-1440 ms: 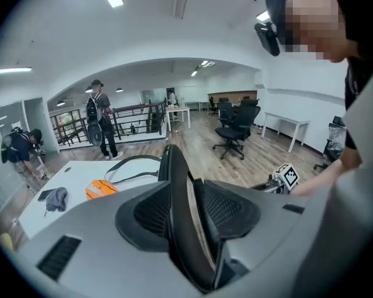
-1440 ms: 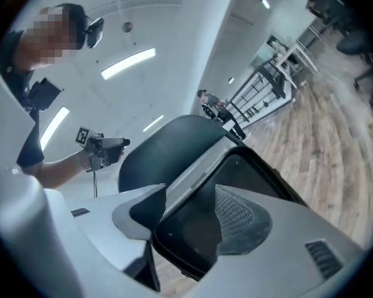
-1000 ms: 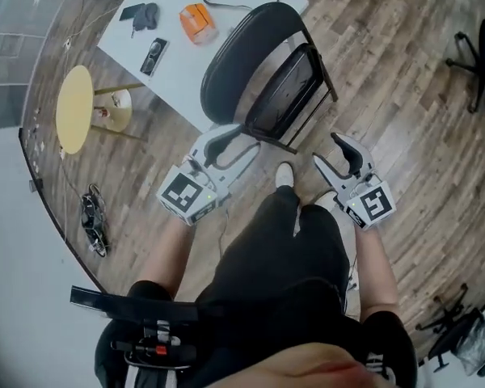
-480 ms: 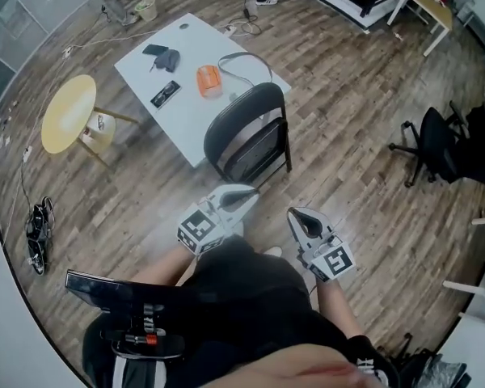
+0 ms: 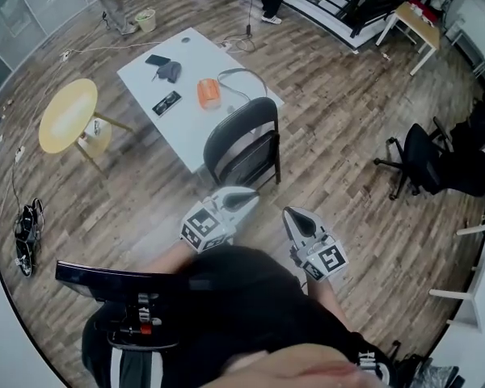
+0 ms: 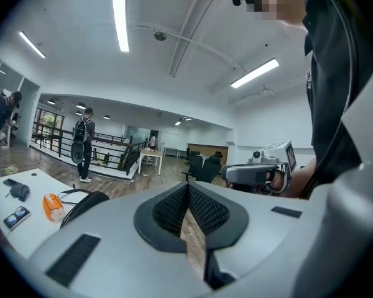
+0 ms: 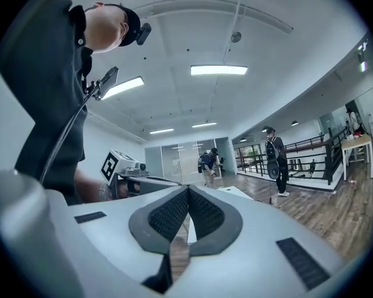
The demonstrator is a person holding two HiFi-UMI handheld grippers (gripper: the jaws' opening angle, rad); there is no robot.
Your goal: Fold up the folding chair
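Wood-plank flooring spreads around a white rectangular table. Just beside its near edge the black metal folding chair stands upright, its seat apparently swung close to the backrest. The chair lies at twelve o'clock from both grey two-jaw grippers, apart from each. The left gripper is nearer, with the right gripper at its four o'clock. Both point roughly level, jaws pressed together on nothing.

Black folding chair upright beside white table
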